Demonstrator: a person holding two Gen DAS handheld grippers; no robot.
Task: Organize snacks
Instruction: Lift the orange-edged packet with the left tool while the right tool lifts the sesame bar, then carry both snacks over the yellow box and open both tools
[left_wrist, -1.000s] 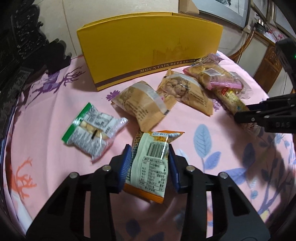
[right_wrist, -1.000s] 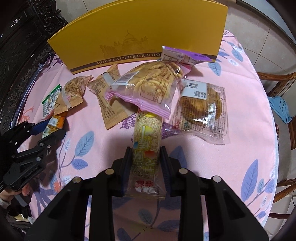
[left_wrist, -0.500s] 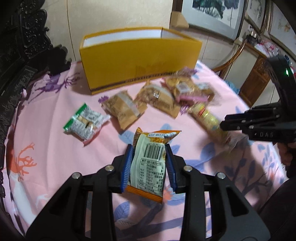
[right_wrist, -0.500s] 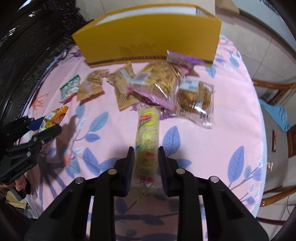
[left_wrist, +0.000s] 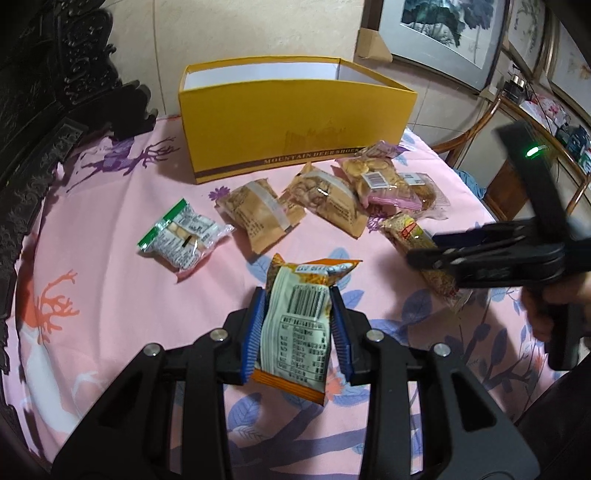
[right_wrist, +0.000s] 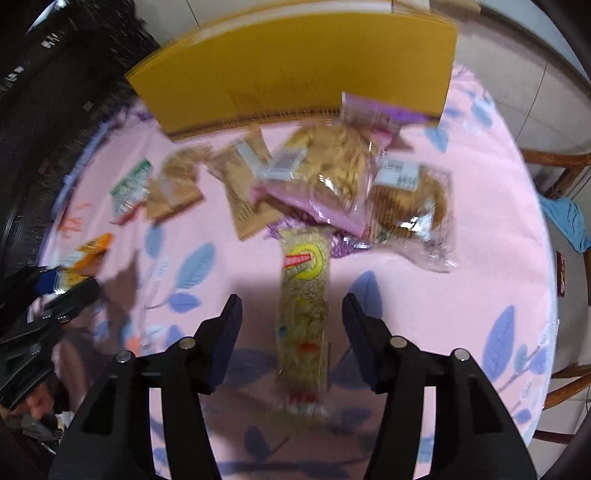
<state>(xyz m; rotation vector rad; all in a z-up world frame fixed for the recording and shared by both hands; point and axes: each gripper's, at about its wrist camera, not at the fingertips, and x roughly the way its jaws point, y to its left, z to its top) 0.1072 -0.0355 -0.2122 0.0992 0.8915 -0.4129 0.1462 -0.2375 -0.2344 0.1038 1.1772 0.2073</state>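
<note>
Left gripper (left_wrist: 298, 328): jaws narrow, clamped on an orange-edged foil snack packet with a barcode label (left_wrist: 300, 328), held above the pink leaf-print table (left_wrist: 92, 258). Right gripper (right_wrist: 291, 325): jaws opening, wide, pads clear of the long clear-wrapped grain bar (right_wrist: 303, 314) that lies between them. Other wrapped snacks lie scattered just before the open yellow cardboard box (left_wrist: 295, 122) at the table's far side.
</note>
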